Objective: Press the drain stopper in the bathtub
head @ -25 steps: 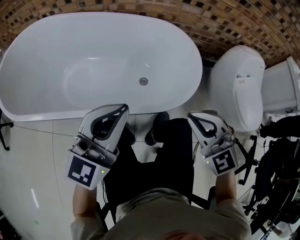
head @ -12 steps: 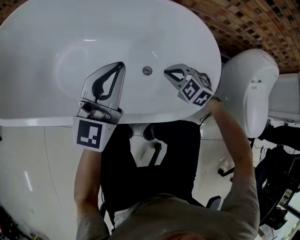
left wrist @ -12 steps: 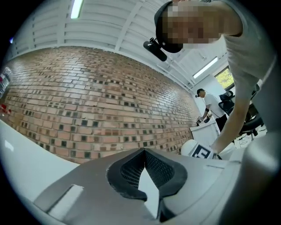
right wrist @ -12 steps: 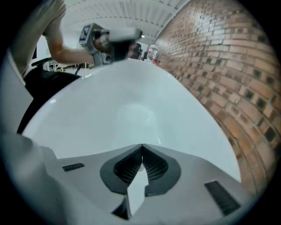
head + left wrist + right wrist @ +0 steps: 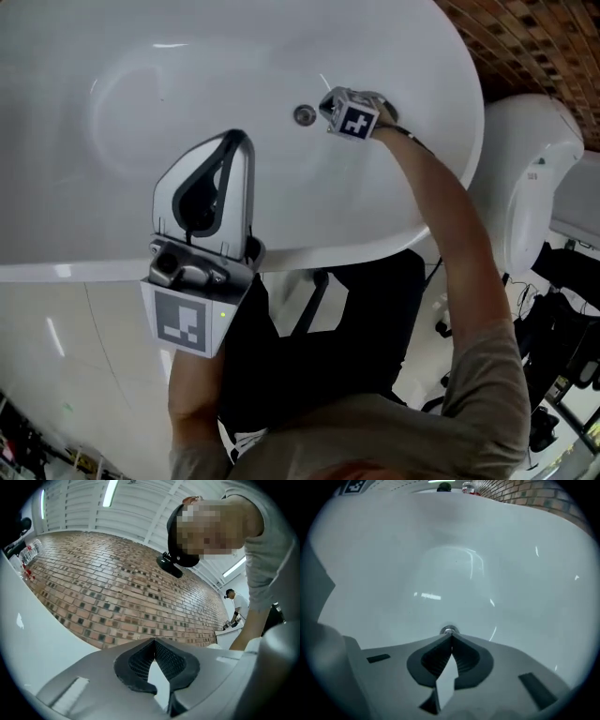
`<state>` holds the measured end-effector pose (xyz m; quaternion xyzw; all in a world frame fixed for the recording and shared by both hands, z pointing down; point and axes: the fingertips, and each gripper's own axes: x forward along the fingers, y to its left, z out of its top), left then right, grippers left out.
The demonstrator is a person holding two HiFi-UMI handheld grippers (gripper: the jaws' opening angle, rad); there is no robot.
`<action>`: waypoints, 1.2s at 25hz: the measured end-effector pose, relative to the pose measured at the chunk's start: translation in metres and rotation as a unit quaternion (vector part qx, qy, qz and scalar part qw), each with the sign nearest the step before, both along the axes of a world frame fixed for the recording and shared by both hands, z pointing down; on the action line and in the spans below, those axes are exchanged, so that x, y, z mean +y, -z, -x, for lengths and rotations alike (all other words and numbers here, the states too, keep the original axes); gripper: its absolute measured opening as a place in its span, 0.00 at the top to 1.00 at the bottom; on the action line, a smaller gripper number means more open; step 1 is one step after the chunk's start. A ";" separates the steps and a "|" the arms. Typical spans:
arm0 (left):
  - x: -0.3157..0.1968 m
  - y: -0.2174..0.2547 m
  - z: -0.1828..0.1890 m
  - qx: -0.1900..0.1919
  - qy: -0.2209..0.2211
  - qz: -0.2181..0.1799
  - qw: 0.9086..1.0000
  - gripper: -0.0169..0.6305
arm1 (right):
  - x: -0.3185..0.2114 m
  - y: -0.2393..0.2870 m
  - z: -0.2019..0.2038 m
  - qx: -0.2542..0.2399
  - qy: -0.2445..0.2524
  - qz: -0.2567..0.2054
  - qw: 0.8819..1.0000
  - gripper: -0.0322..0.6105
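Observation:
The white bathtub (image 5: pixel 112 253) fills the top of the head view, with the round metal drain stopper (image 5: pixel 303 115) on its floor. My right gripper (image 5: pixel 324 103) reaches deep into the tub, its marker cube just right of the stopper. In the right gripper view the right gripper (image 5: pixel 449 635) is shut, and the drain stopper (image 5: pixel 448 630) shows right at its tips; touching or not, I cannot tell. My left gripper (image 5: pixel 238 141) hangs shut and empty above the tub's near rim. The left gripper (image 5: pixel 153 641) points up at a brick wall (image 5: pixel 108 597).
A white toilet (image 5: pixel 530 187) stands right of the tub. Dark stands and cables (image 5: pixel 562 375) crowd the floor at the far right. A second person (image 5: pixel 233 607) stands far off by the brick wall. The tub's inner walls (image 5: pixel 454 564) are smooth and bare.
My right gripper went from in front of the tub, over the rim and down to the drain stopper. The left gripper rose over the near rim. The view leaned forward over the tub.

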<state>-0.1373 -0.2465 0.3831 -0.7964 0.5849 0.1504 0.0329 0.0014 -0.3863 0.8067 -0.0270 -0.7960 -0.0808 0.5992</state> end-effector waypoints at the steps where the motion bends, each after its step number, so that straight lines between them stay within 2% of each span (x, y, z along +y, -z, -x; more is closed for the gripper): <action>1: -0.001 -0.001 -0.003 -0.006 -0.001 0.002 1.000 0.97 | 0.002 -0.014 0.002 0.005 0.008 0.004 1.000 0.95; 4: -0.002 -0.005 -0.011 -0.027 -0.004 0.009 1.000 0.97 | 0.015 -0.060 0.002 0.038 0.037 0.015 0.998 0.95; 7: -0.001 -0.007 -0.011 -0.040 0.001 0.014 0.999 0.97 | 0.029 -0.095 0.001 0.065 0.071 0.002 0.995 0.95; 11: -0.002 -0.009 -0.009 -0.035 0.012 0.025 0.999 0.97 | 0.018 -0.115 0.008 0.052 0.037 -0.017 0.998 0.95; 16: -0.002 -0.011 -0.011 -0.037 0.009 0.032 0.999 0.97 | 0.007 -0.136 -0.001 0.061 -0.019 -0.033 0.997 0.95; 19: -0.003 -0.011 -0.009 -0.034 0.009 0.030 0.999 0.97 | 0.006 -0.139 0.003 0.060 -0.010 -0.058 0.996 0.94; 21: -0.003 -0.012 -0.009 -0.035 0.012 0.029 0.999 0.97 | 0.008 -0.143 0.002 0.073 0.010 -0.047 0.996 0.94; 23: -0.004 -0.014 -0.011 -0.048 0.014 0.027 0.998 0.97 | 0.005 -0.138 -0.001 0.087 0.000 -0.012 0.996 0.94; 25: -0.005 -0.018 -0.010 -0.068 0.015 0.024 0.997 0.97 | -0.008 -0.113 0.006 0.089 -0.014 -0.006 0.996 0.95; 26: -0.005 -0.021 -0.009 -0.077 0.015 0.024 0.997 0.97 | -0.016 -0.090 0.015 0.073 -0.018 -0.017 0.997 0.95; 28: -0.007 -0.027 -0.004 -0.087 0.019 0.023 0.996 0.97 | -0.033 -0.024 0.040 -0.003 -0.061 -0.031 0.998 0.95; 30: -0.007 -0.032 0.000 -0.089 0.022 0.026 0.995 0.97 | -0.042 0.059 0.054 -0.100 -0.124 -0.035 0.987 0.95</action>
